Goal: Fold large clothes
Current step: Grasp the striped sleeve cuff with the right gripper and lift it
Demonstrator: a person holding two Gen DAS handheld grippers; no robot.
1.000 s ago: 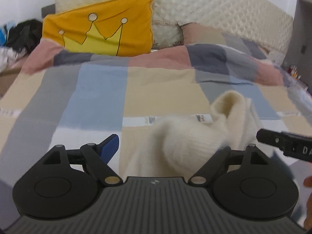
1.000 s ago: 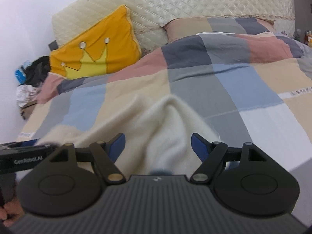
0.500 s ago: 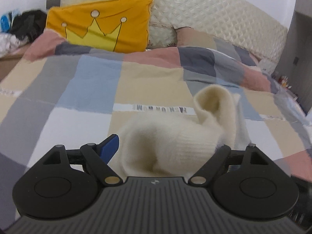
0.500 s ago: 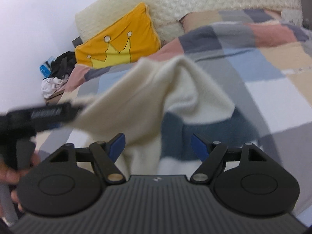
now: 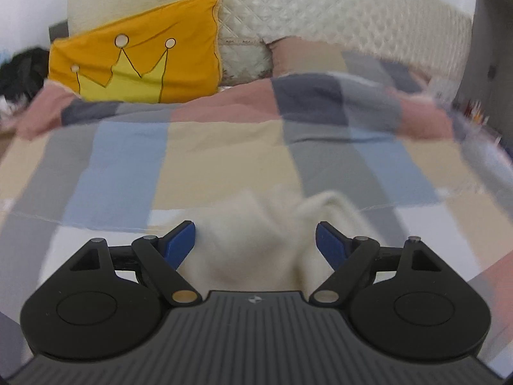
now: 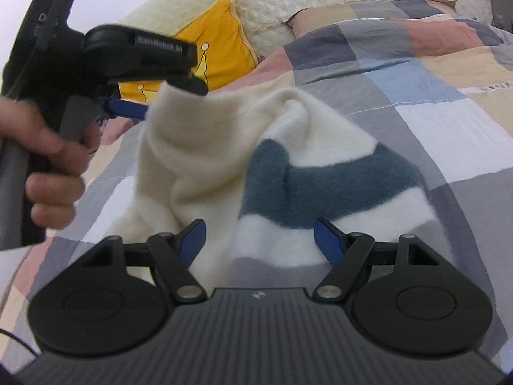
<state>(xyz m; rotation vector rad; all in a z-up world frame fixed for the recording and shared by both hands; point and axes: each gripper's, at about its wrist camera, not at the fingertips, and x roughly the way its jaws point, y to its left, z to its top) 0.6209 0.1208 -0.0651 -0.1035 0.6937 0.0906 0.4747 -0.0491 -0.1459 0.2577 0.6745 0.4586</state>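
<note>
Knitwear this thick looks soft, floppy and fairly light: the cream sweater (image 6: 205,147) drapes over the bed (image 6: 449,122). Both hand-held grippers, left (image 5: 255,240) and right (image 6: 259,239), stand apart around loose folds; a hem or shoulder seam seems the best hold.

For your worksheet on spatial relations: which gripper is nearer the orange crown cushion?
Left. The left gripper reaches up the bed toward the orange crown cushion; the right gripper sits lower, behind the sweater.

Sweater (image 5: 253,240): blurred in our left view; we cannot tell whether either pad touches it. Its lower hem is hidden behind the right gripper (image 6: 259,240) body. Dark heap (image 5: 19,70): cut by the frame edge, too blurred for us to identify. Left gripper (image 6: 150,102): fingertips hidden by sweater folds. Hand (image 6: 48,160): cut off at the edge.
</note>
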